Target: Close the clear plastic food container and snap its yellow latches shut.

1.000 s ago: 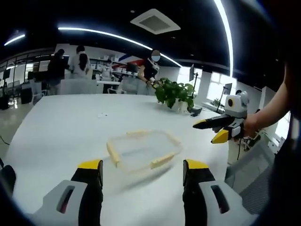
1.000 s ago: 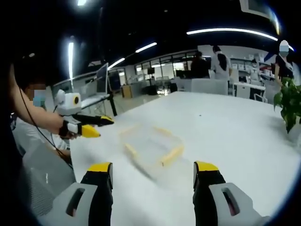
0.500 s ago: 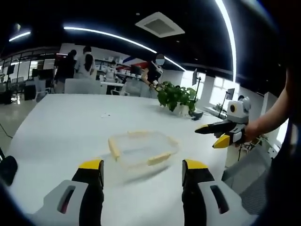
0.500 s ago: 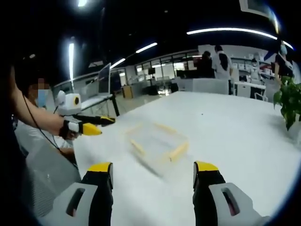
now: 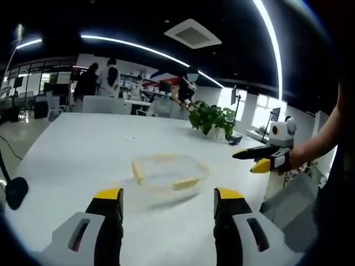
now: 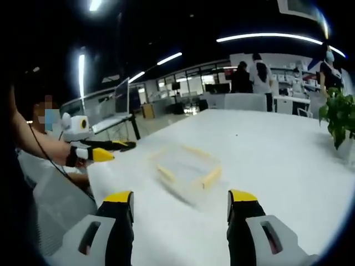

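A clear container (image 5: 166,173) with yellow latches (image 5: 185,183) is seen lying on the white table (image 5: 72,149), beyond the left tool (image 5: 168,205), whose jaws are spread apart. The right tool (image 6: 180,208) is likewise held agape, clear of the container. A plant (image 5: 212,117) is set at the table's far edge.

Open-plan office with a dark ceiling carrying long strip lights (image 5: 138,47) and a square vent (image 5: 192,34). A large white table (image 5: 83,138) occupied the foreground; a potted plant (image 5: 211,117) stood at its far right. Desks, chairs and standing people were beyond.
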`<state>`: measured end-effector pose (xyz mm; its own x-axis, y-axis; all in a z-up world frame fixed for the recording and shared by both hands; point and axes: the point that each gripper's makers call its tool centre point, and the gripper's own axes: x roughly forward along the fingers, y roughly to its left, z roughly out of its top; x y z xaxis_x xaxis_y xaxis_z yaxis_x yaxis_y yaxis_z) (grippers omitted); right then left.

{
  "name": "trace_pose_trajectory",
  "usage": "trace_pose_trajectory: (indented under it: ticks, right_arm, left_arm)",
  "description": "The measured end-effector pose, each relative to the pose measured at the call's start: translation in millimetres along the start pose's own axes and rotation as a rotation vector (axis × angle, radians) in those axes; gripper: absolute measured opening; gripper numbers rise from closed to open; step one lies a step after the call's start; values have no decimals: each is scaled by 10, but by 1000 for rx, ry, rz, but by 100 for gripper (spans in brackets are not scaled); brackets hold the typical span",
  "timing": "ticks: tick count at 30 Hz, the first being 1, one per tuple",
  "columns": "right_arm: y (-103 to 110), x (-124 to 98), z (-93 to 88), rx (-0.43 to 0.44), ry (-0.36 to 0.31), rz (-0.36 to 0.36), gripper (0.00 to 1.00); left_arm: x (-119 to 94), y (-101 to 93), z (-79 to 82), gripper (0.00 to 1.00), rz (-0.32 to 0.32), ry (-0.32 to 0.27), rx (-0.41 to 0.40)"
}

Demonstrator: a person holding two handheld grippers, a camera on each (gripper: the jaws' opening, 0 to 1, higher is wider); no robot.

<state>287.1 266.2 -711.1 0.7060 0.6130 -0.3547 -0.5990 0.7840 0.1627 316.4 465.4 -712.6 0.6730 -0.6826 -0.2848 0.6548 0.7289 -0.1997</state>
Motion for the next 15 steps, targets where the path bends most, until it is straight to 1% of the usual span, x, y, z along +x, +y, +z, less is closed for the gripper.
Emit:
trace_pose_trajectory:
  ticks: [4,7,10,15]
  right_arm:
    - [53,-46,-10,5,-5,-4,67]
    - [73,-82,-23,20,-14,-11,67]
    - [107,-115,-22,26,-15,-13,67]
    - [137,-188,-12,38,-29,-19,67]
  left_arm:
    - [-70,18,-39,65,14,5,10]
    - [-135,67,10,65,32,-13,-8]
    - [-178,84,50,65,45,-23,-8]
    - [-244,87,65,64,66,-36,-24]
